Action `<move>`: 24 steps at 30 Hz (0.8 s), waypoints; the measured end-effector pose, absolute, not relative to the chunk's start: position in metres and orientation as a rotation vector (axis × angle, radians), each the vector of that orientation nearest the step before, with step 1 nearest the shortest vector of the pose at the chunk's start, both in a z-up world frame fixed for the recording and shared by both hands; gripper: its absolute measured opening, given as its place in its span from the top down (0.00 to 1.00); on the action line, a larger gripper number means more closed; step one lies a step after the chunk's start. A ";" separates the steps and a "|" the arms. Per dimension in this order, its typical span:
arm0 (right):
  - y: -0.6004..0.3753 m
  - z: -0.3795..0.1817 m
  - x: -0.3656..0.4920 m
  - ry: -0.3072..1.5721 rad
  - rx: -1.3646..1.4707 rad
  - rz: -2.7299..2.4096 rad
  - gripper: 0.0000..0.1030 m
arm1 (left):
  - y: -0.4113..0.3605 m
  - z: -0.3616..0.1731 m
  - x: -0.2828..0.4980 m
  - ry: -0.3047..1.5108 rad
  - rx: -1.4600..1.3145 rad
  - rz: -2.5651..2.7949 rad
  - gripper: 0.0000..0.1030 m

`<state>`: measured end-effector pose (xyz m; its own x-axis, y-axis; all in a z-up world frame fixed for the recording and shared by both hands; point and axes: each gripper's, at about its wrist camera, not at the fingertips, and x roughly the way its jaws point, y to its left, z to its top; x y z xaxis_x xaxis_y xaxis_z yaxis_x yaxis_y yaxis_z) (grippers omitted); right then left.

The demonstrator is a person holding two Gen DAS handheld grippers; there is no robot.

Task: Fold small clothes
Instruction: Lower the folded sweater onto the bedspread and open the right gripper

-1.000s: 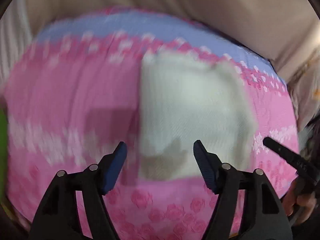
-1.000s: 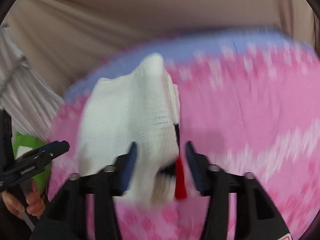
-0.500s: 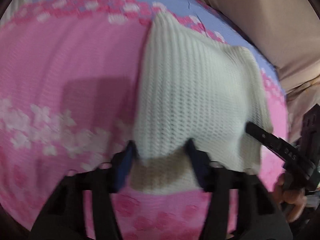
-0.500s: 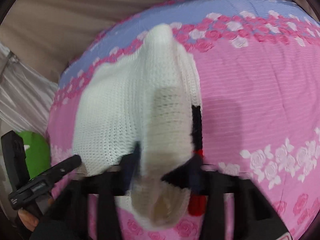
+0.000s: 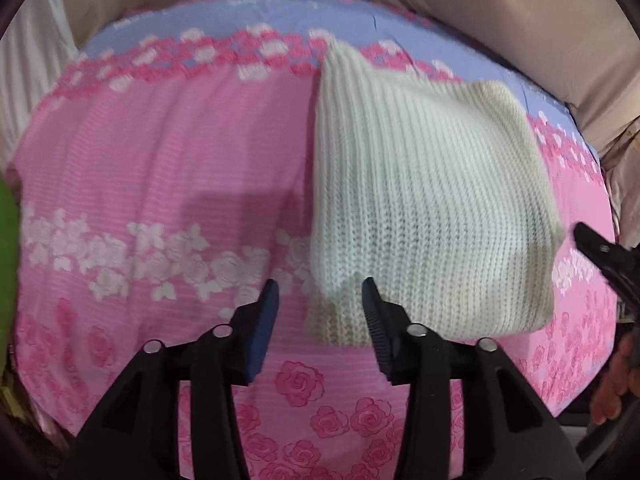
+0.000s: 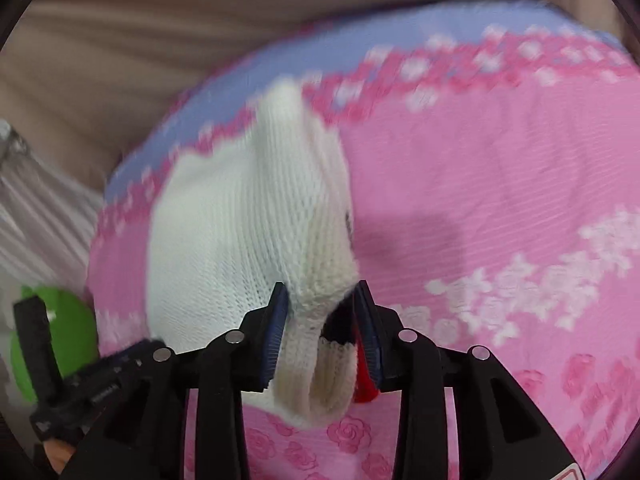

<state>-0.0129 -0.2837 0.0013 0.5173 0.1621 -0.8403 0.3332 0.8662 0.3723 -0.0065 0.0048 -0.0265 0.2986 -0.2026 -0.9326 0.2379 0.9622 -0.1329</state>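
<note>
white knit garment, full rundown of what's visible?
The white knit garment is cream, ribbed, soft-looking wool, folded into a rough rectangle lying on the pink floral sheet. The right gripper pinches its bunched near edge, where black and red trim shows. The left gripper is open, straddling its near-left corner without clamping.

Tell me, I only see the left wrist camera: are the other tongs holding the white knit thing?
Observer: Yes, the right tongs are shut on a bunched edge of the white knitted garment.
Operator: Any other colour on it?
Observer: A red piece and a black bit show beside one finger, under the white knit.
Operator: Is it lifted?
Observer: The held edge looks raised off the pink floral sheet; the rest lies on it.
</note>
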 end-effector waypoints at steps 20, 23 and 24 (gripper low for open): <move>-0.221 0.038 -0.048 0.958 0.272 -0.139 0.78 | -0.019 0.021 -0.052 1.000 0.125 -0.213 0.23; -0.223 0.035 -0.071 0.949 0.292 -0.181 0.71 | -0.022 0.024 -0.069 0.955 0.140 -0.206 0.20; -0.224 0.033 -0.077 0.946 0.296 -0.191 0.71 | -0.024 0.024 -0.075 0.946 0.145 -0.206 0.20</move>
<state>-0.0769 -0.2238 0.0330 0.5723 -0.0319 -0.8194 0.2889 0.9430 0.1651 -0.0754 -0.0244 0.0239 0.5678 -0.1115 -0.8156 0.2376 0.9708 0.0328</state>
